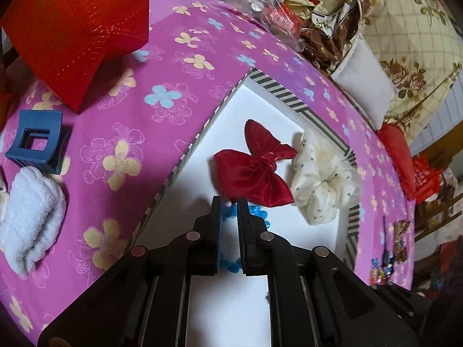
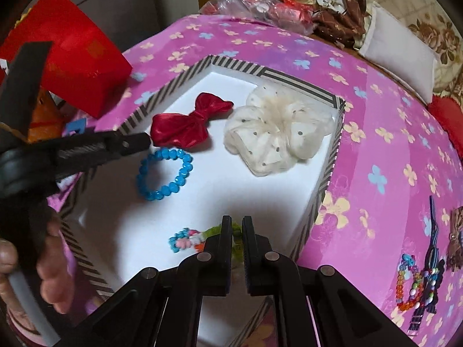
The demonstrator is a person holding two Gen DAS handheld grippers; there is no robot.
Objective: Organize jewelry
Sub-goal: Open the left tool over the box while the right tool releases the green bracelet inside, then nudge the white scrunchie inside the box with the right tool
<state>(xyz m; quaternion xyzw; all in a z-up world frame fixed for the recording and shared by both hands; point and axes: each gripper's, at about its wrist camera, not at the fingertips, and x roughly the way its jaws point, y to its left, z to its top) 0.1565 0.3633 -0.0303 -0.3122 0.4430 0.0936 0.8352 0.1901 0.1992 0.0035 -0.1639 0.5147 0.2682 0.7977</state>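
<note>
Through the left wrist camera I have my left gripper (image 1: 229, 202) angled down over the striped box (image 1: 275, 89), and I will place everything against that box. Its fingers are nearly together, yet I cannot tell whether they pinch anything: the blue bead bracelet (image 1: 256, 211) peeks out behind and between them, lying on the white floor of the box at the end nearest me. Further in lie the red bow (image 1: 254, 167) and, touching it, the cream scrunchie (image 1: 321, 185); I judge they sit here because the box is the collecting place. Outside the box, on the pink flowered cloth (image 1: 173, 57), a blue hair claw (image 1: 36, 141) and a white towel (image 1: 31, 217) wait beyond its left wall, with a red bag (image 1: 75, 29) past them, and some beaded pieces (image 1: 382, 271) lie beyond its right wall. Through the right wrist camera my right gripper (image 2: 237, 225) hangs over the near right part of the box floor, fingers drawn close on a green fuzzy strand of a small colourful trinket (image 2: 185, 240) that appears to rest on the floor; I take it I am setting it down in bare space clear of the rest. Here the bracelet lies whole and free mid-box, and the left gripper's tip (image 2: 139, 141) comes in over the left wall just beside the bow, touching neither as far as I can see. More bead bracelets (image 2: 411, 286) remain on the cloth outside the right wall, so sorting is, by my reckoning, partway done.
</note>
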